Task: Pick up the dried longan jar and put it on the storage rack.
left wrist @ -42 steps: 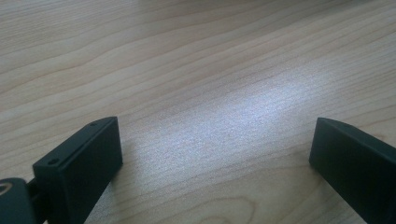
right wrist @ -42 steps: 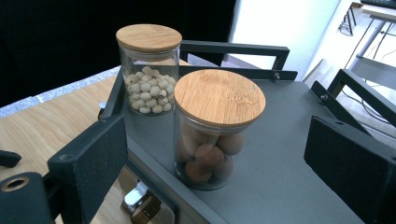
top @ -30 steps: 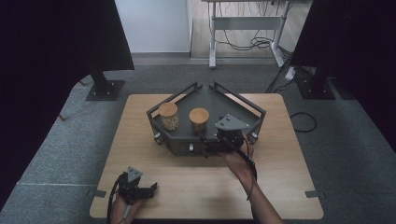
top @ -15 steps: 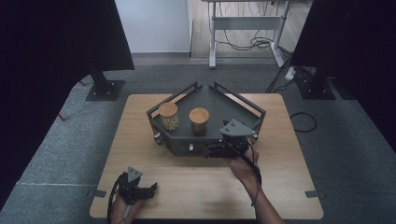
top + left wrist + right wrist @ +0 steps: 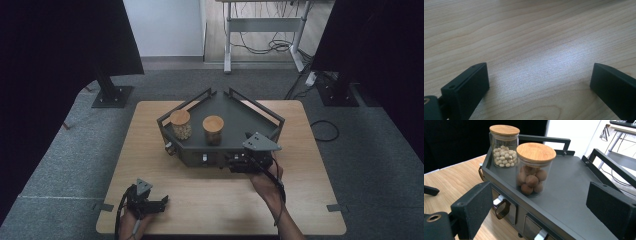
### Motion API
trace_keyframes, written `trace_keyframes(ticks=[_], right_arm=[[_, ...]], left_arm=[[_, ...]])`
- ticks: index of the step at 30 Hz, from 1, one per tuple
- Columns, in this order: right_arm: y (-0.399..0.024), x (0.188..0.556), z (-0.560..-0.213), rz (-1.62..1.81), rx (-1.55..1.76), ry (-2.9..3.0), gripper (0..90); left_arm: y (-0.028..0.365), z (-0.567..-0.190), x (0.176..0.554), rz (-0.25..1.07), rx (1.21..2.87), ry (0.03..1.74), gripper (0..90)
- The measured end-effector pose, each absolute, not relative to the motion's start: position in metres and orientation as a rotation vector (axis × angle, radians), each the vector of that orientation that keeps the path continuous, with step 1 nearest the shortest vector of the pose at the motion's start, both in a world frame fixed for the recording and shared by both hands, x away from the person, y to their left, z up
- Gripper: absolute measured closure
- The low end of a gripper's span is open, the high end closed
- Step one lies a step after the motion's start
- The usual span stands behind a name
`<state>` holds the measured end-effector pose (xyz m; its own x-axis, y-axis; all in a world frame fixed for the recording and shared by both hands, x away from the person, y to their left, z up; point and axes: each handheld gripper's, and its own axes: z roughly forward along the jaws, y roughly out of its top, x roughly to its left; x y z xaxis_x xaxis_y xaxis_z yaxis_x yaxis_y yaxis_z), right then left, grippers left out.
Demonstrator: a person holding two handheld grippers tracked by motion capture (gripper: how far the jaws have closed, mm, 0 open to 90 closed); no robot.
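A dark grey tray (image 5: 242,119) with drawers in its front stands mid-table. Two glass jars with wooden lids stand on it: one with pale balls (image 5: 180,124) (image 5: 503,150), one with brown balls (image 5: 213,129) (image 5: 534,172). My right gripper (image 5: 235,161) (image 5: 541,205) hovers at the tray's front right corner and looks across the tray toward the jars. It is open, with nothing between its pads. My left gripper (image 5: 161,202) (image 5: 539,80) rests low over the bare wood near the front left edge, open and wide.
The wooden table (image 5: 310,180) has free surface in front of the tray and to both sides. Small drawers with metal handles (image 5: 504,207) line the tray's front. Raised rails (image 5: 544,138) run along the tray's far sides. Dark stands and cables lie beyond the table.
My right gripper has shifted a little to the right and nearer along the tray's front. The left gripper, the tray and both jars have stayed put.
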<state>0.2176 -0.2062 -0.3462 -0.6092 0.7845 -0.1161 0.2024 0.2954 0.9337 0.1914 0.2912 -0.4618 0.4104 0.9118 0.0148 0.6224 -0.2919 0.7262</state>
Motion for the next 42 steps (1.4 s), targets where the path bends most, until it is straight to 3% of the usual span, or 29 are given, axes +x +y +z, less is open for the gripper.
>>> trace_keyframes(ticks=[42], right_arm=[[-0.238, 0.181, -0.371, 1.254, 0.912, 1.934, 6.4]], left_arm=[[0.291, -0.462, 0.191, 0.576, 2.023, 1.298, 2.0]])
